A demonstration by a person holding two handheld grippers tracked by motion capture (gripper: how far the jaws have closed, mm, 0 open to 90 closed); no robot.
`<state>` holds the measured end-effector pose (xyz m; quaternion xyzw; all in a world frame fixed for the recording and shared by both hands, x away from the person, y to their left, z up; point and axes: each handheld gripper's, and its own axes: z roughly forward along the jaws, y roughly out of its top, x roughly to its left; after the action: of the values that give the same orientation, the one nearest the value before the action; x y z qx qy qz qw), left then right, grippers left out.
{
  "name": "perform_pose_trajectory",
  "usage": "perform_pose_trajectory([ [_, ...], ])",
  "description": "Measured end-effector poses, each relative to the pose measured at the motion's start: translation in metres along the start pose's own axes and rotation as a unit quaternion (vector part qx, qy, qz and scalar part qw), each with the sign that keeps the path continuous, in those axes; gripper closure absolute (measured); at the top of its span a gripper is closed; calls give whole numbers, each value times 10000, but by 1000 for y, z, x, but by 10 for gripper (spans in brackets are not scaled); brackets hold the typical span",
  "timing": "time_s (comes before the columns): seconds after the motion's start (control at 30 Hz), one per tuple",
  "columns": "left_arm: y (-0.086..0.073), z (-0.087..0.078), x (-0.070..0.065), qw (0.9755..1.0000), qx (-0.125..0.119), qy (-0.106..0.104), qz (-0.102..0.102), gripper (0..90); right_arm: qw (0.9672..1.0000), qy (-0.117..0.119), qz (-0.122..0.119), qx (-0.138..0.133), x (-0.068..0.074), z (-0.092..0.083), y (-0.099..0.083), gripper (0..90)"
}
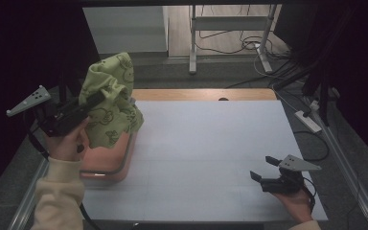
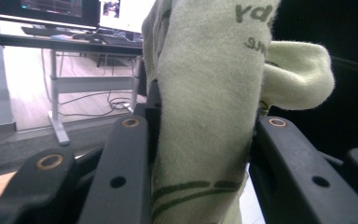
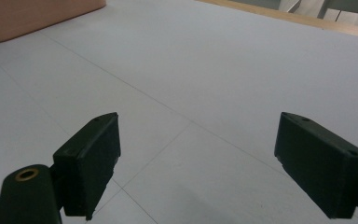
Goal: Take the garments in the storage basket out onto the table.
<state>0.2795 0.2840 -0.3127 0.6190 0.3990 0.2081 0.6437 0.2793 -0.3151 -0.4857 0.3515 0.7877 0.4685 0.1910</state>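
Observation:
A light green cloth with dark printed figures (image 1: 109, 98) hangs bunched up above a pink bin (image 1: 110, 163) at the table's left side. My left gripper (image 1: 96, 101) is shut on the cloth and holds it lifted; in the left gripper view the fabric (image 2: 205, 116) is squeezed between the two black jaws. My right gripper (image 1: 263, 167) rests low over the white table top near the front right, held in a hand, jaws spread wide. In the right gripper view its fingers (image 3: 91, 158) have nothing between them.
The white table top (image 1: 206, 143) spreads between the bin and the right gripper. The pink bin's corner (image 3: 32, 16) lies far ahead of the right jaws. A wooden strip (image 1: 201, 94) edges the table's back. A power strip (image 1: 308, 120) and cables lie on the floor at right.

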Motion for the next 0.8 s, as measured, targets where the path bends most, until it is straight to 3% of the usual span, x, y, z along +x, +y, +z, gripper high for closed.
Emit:
perform_pose_trajectory([
  [0.3,0,10,-5,9998,-35,-175,-61,673,10000,-5,2,8,0,0,0,144],
  [0.8,-8,31,-16,9991,120,-410,-43,673,10000,4,13,-2,0,0,0,144],
])
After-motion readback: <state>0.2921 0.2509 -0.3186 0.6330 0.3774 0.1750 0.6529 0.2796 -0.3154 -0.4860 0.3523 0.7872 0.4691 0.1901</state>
